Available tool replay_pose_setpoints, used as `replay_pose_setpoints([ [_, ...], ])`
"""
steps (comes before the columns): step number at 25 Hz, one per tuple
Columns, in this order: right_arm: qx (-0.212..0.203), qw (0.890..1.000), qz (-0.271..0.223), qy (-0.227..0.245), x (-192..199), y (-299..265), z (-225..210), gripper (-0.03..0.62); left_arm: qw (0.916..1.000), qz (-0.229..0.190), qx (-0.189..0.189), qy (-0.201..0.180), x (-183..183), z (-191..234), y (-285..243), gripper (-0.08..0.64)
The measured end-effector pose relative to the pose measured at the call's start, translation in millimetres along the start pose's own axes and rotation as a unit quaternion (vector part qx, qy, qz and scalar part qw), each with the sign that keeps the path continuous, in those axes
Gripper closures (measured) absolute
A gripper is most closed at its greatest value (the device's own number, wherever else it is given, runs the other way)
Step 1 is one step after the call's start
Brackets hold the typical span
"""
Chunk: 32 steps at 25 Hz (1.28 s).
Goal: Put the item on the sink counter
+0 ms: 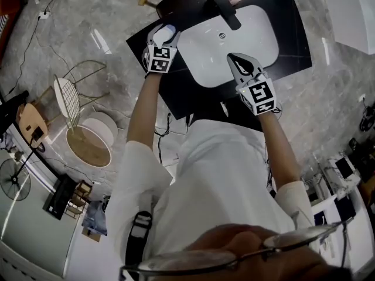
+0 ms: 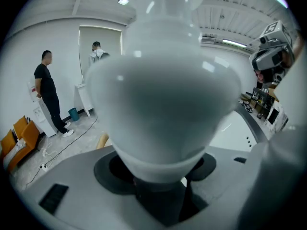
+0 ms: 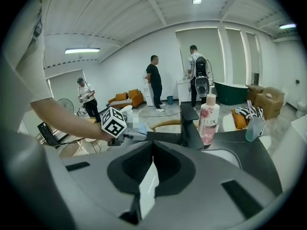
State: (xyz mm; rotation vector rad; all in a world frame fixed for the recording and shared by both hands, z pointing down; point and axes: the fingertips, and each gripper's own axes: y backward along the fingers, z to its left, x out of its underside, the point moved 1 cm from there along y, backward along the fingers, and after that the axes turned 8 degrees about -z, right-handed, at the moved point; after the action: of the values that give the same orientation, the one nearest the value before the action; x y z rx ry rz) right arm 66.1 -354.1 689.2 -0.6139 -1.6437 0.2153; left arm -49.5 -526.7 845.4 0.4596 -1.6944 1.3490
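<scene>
A white, rounded bottle (image 2: 163, 90) fills the left gripper view, narrow end up, its base gripped between the jaws. In the head view my left gripper (image 1: 159, 42) is shut on this bottle (image 1: 166, 34) over the left end of the black sink counter (image 1: 293, 34), beside the white basin (image 1: 249, 40). My right gripper (image 1: 239, 60) hovers over the basin's near side. In the right gripper view the right gripper (image 3: 152, 145) has its tips together with nothing held, and the left gripper's marker cube (image 3: 113, 122) shows at the left.
A black faucet (image 3: 189, 123) stands at the back of the basin, with a pink bottle (image 3: 209, 119) and a teal cup (image 3: 254, 127) beside it. A wire chair (image 1: 70, 98) and a round stool (image 1: 94, 136) stand left of the counter. Several people stand across the room.
</scene>
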Motion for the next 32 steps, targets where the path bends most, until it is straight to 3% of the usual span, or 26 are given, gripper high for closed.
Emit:
replay_pose_setpoints([
  [8, 0.01, 1.0, 0.019, -0.01, 13.2, 1.9, -5.7, 0.585, 0.9997, 0.022, -0.001, -0.014, 25.2, 7.0, -28.8, 0.308],
  [18, 0.007, 1.0, 0.024, -0.005, 13.3, 1.3, -5.8, 0.586, 0.9997, 0.008, -0.024, -0.006, 27.2, 12.2, -32.4, 0.307],
  [21, 0.007, 1.0, 0.026, 0.002, 10.8, 3.5, -7.7, 0.585, 0.9996, 0.003, -0.029, 0.005, 26.1, 14.7, -31.2, 0.233],
  [23, 0.007, 1.0, 0.024, 0.005, 8.0, 3.9, -9.0, 0.585, 0.9994, -0.002, -0.031, 0.018, 27.0, 16.3, -27.6, 0.189],
  [32, -0.011, 1.0, 0.004, 0.027, -14.9, 16.4, 2.6, 0.586, 0.9979, -0.013, -0.055, 0.033, 10.1, 9.7, 28.4, 0.186],
])
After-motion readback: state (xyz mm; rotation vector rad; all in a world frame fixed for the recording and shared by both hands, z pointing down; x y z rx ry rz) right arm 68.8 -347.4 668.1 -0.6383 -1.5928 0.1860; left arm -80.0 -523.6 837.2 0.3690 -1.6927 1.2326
